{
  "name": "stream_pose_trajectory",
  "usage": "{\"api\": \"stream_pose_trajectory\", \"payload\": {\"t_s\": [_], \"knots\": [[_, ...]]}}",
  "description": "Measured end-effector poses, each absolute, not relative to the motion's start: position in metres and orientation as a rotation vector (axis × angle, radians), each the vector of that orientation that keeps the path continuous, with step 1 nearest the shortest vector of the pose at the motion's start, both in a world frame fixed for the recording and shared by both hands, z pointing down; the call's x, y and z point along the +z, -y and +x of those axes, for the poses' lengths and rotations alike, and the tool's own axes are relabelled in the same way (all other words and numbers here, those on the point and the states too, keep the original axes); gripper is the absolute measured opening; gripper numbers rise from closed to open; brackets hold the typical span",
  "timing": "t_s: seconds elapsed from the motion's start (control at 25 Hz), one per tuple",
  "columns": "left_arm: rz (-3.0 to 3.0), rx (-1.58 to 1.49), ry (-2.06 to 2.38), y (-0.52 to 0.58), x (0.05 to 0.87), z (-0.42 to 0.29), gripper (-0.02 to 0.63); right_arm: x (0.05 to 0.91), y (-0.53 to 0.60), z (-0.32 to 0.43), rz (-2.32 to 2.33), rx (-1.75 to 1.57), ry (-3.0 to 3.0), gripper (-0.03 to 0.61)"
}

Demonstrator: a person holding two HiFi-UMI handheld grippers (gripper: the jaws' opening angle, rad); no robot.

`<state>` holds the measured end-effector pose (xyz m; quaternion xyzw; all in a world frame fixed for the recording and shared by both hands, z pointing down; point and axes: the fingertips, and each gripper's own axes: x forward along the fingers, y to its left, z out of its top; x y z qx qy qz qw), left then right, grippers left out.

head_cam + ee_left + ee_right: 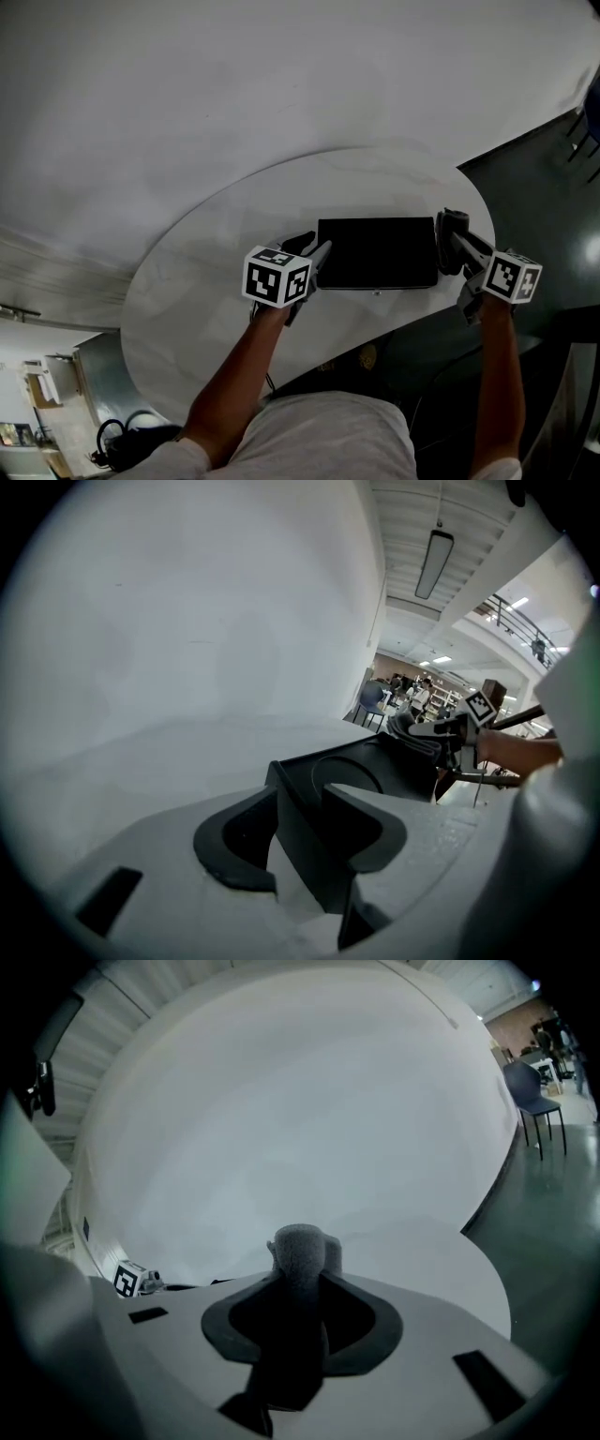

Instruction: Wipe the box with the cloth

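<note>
Head view: the round white table (187, 281) bears the flat black box (377, 251). My left gripper (317, 255) has its fingers spread astride the box's left wall. My right gripper (450, 246) pinches the grey cloth (298, 1251) just beside its right end.

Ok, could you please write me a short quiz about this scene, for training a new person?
1. True or false: the right gripper is shut on the cloth.
2. How does the left gripper stand? A) shut on the cloth; B) open, with a wall of the box between its jaws; C) far away from the box.
3. Fill in: the black box lies on a white, round ____.
Key: 1 true; 2 B; 3 table.
</note>
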<state>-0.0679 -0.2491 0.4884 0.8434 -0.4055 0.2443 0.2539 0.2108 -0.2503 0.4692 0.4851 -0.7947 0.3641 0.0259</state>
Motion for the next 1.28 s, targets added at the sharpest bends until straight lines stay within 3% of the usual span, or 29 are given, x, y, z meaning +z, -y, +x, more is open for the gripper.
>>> {"api": "stream_pose_trajectory", "payload": {"t_s": [0.44, 1.28], "knots": [[2.204, 0.620, 1.059, 0.244, 0.494, -0.065, 0.152, 0.493, 0.260, 0.204, 1.382, 1.357, 2.359, 0.100], [2.208, 0.569, 1.118, 0.247, 0.492, -0.063, 0.137, 0.508, 0.225, 0.200, 1.291, 1.399, 2.319, 0.100]]}}
